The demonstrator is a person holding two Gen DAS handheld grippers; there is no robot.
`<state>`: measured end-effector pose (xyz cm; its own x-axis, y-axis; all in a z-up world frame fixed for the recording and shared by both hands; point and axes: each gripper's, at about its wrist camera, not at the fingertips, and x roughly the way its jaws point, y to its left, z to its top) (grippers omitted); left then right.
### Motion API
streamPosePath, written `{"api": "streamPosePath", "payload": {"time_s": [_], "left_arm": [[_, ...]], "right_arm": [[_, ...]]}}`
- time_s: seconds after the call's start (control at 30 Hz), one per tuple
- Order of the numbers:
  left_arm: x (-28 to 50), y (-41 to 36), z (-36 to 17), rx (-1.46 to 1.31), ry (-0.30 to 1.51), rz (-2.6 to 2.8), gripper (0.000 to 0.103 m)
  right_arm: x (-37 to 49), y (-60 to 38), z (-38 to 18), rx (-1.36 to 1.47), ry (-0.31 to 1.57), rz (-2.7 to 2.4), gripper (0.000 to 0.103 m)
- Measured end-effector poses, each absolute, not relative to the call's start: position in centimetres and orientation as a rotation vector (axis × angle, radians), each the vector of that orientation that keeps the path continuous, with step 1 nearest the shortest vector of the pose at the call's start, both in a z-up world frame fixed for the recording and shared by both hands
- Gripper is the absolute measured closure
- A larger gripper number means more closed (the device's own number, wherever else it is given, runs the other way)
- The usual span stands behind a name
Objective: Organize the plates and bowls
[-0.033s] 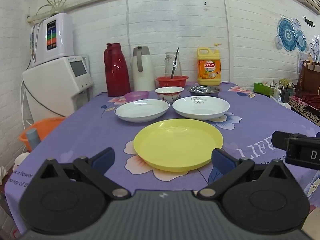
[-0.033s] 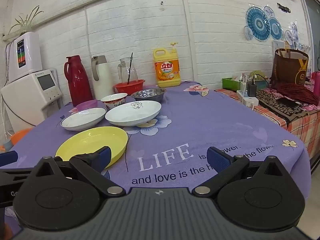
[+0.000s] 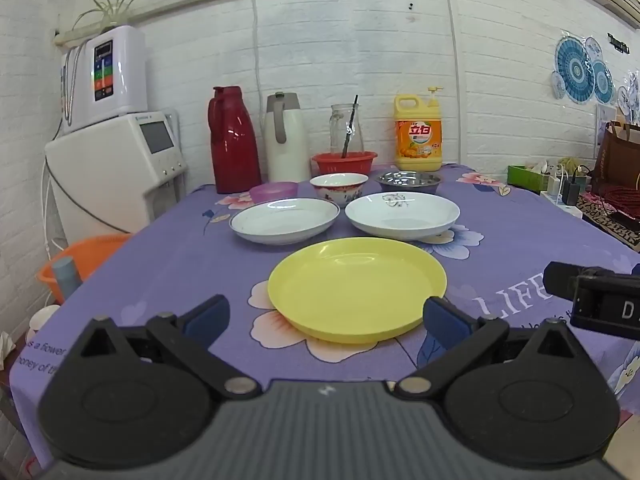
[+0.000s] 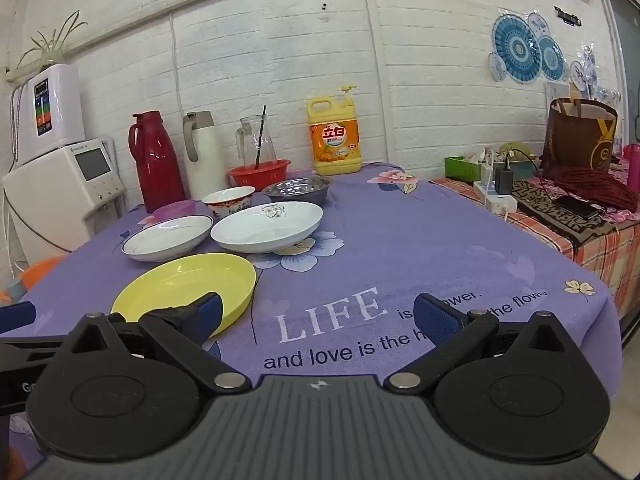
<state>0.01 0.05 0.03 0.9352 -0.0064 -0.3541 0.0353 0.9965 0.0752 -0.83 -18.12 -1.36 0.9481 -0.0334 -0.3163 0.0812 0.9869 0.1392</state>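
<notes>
Over on the far left, only the left wrist view catches the orange basin point(image 3: 86, 258) sitting low beside the table. The red thermos point(image 3: 233, 140) and white flask point(image 3: 286, 138) line the back wall. The left gripper point(image 3: 326, 322) hangs just short of the yellow plate point(image 3: 357, 286), fingers spread wide, nothing between them, the plate's near rim centred in the gap. Behind the plate sit the blue-rimmed white plate point(image 3: 285, 220) and, just beside it, the patterned white plate point(image 3: 402, 214). Further back: the purple bowl point(image 3: 274, 191), the red-patterned bowl point(image 3: 339, 186) and the steel bowl point(image 3: 409, 181), in a row on the purple tablecloth point(image 3: 180, 264).

Moving right, the right gripper point(image 4: 318, 318) is wide open too, empty, above the "LIFE" print, its left finger overlapping the plate's edge in that view. Only the right wrist view takes in the side table with the brown bag point(image 4: 580, 136) and power strip point(image 4: 496, 200).
</notes>
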Motion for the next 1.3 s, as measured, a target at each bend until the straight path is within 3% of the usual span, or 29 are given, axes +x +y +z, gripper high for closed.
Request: {"api": "streamPosePath", "payload": {"time_s": [1.3], "left_arm": [[0.15,0.16,-0.08,0.079,0.363,-0.020,0.000]], "right_arm": [[-0.72,-17.74,-1.30,0.144,0.313,-0.057,0.000]]}}
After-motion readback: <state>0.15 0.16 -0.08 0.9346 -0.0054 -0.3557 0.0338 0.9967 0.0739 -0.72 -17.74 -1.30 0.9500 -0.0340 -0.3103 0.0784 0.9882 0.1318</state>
